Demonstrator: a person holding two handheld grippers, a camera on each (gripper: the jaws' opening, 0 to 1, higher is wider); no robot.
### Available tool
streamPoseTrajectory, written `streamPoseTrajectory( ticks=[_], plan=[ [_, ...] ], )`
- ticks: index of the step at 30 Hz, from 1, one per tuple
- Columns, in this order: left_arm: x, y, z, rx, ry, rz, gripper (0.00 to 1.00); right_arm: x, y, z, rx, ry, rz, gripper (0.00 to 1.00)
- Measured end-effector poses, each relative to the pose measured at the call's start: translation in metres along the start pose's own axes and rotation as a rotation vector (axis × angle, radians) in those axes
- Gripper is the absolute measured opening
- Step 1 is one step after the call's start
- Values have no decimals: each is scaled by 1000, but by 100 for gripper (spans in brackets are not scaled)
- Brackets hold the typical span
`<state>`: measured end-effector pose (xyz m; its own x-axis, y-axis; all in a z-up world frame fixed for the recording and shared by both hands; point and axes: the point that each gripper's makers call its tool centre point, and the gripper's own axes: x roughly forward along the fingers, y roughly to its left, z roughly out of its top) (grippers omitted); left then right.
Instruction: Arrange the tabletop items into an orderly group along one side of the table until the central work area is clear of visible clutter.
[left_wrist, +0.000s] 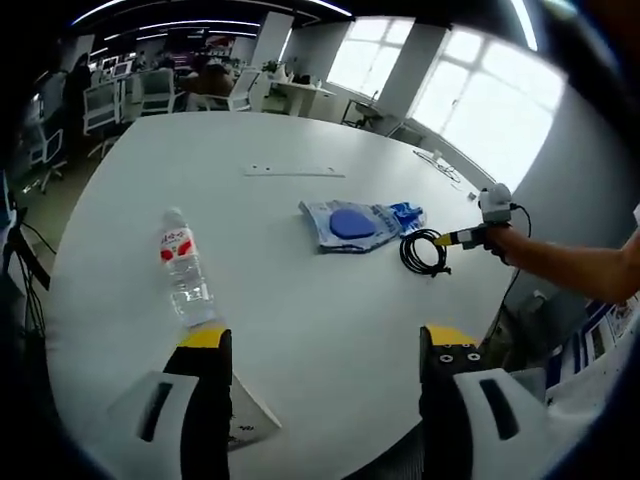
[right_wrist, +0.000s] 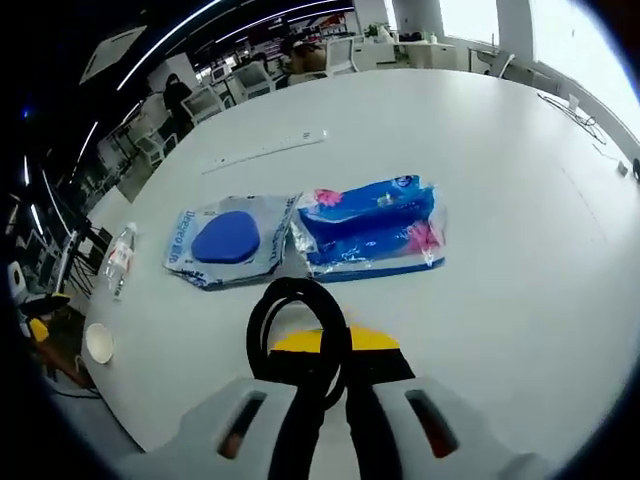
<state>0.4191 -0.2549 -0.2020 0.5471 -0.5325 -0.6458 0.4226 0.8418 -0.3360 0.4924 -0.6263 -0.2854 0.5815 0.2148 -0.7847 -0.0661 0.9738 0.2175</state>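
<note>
The right hand-held gripper is closed on a black coiled cable. The left hand-held gripper is wide open, holding nothing. At its 11 o'clock, a clear plastic water bottle lies on the white round desk.

Glossy plastic packs, matt table

There is one water bottle on the surface. There is one coiled black cable. There are two flat packets: one grey packet with a blue oval and one bright blue packet. There is one small white round thing near the edge, too small to tell what it is.
</note>
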Motion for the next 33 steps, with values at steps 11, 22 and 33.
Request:
streamPoseTrajectory(
  ticks=[11,22,33],
  plan=[
    [3,0,-2,-4,11,1,78,11,-5,-7,32,14,-4,0],
    [4,-1,-5,-4,19,-1,78,14,-5,-19,38,27,9,3],
    [3,0,-7,-3,23,1,78,9,-6,-11,21,-16,8,13]
  ],
)
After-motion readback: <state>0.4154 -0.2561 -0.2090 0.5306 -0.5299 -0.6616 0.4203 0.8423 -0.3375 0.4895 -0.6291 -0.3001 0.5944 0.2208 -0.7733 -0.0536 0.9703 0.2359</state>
